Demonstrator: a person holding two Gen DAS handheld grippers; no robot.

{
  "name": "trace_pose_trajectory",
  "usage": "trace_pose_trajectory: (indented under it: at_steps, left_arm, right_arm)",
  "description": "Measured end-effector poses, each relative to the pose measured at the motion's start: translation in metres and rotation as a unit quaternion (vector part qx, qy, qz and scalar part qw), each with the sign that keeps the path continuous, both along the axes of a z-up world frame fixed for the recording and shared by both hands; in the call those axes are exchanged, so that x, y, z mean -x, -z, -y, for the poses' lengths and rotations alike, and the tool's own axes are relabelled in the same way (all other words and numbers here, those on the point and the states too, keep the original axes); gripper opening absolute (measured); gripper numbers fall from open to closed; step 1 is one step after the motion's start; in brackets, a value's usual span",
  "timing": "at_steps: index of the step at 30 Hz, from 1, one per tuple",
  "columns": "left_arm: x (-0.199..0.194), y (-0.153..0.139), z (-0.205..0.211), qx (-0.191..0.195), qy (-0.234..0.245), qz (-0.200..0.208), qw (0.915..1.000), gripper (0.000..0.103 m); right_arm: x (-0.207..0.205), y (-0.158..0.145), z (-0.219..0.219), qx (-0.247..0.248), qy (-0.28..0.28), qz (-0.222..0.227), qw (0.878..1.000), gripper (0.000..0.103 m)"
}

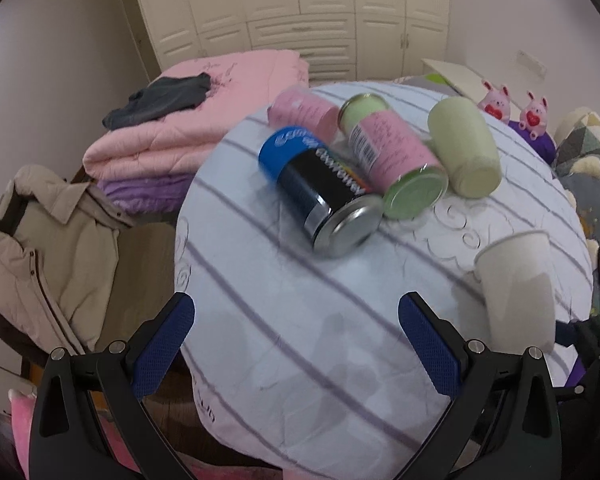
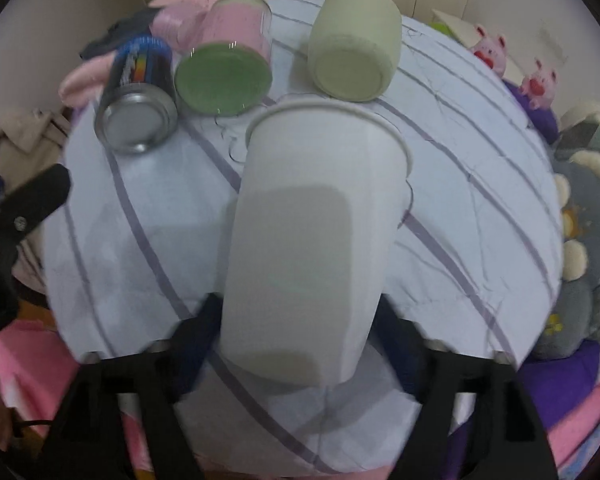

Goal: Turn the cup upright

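Observation:
A white paper cup (image 2: 312, 232) is held between the fingers of my right gripper (image 2: 300, 320), which is shut on its lower body. The cup points away from the camera with its rim toward the cans. In the left wrist view the same cup (image 1: 516, 280) stands mouth up at the right edge of the round table (image 1: 300, 320), with the right gripper's dark body beside it. My left gripper (image 1: 296, 344) is open and empty above the near part of the table.
Lying on the striped tablecloth are a blue-and-black can (image 1: 320, 188), a pink-and-green can (image 1: 396, 160), a pale green cup (image 1: 464, 148) and a pink cup (image 1: 304, 110). Folded pink bedding (image 1: 180, 128) and a beige jacket (image 1: 40, 248) lie to the left. Plush toys (image 1: 516, 108) sit at the right.

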State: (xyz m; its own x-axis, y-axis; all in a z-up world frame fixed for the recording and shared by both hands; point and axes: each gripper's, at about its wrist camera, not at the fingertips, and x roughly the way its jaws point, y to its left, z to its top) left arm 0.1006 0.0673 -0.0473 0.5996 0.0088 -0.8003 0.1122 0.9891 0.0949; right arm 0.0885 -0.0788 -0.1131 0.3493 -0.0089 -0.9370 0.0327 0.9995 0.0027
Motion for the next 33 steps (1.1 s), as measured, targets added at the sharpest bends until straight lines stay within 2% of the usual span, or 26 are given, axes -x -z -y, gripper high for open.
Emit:
trace_pose_trajectory:
  at_steps: [4,8,16,28,33]
  left_arm:
    - [0.007,0.000,-0.006,0.008,-0.002,0.001,1.0000,0.103]
    - [0.012,-0.004,-0.008,0.005,-0.005,0.009,0.9999,0.103]
    - [0.020,-0.010,-0.012,0.014,-0.007,0.013,0.9998,0.103]
    - [0.037,-0.014,0.015,0.009,0.024,0.011,0.9996,0.103]
    - [0.040,-0.014,0.033,0.028,0.042,-0.007,0.9987,0.103]
  right_arm:
    - [0.005,-0.006,-0.001,-0.011,-0.006,0.004,1.000,0.081]
    - [0.010,-0.009,-0.010,0.004,-0.012,0.010,1.000,0.081]
    - [0.026,-0.025,-0.011,-0.017,-0.013,0.022,1.000,0.081]
    - [0.042,-0.046,0.015,-0.026,0.007,0.045,0.999,0.081]
    - [0.044,-0.047,0.034,-0.016,0.030,0.047,0.998,0.081]
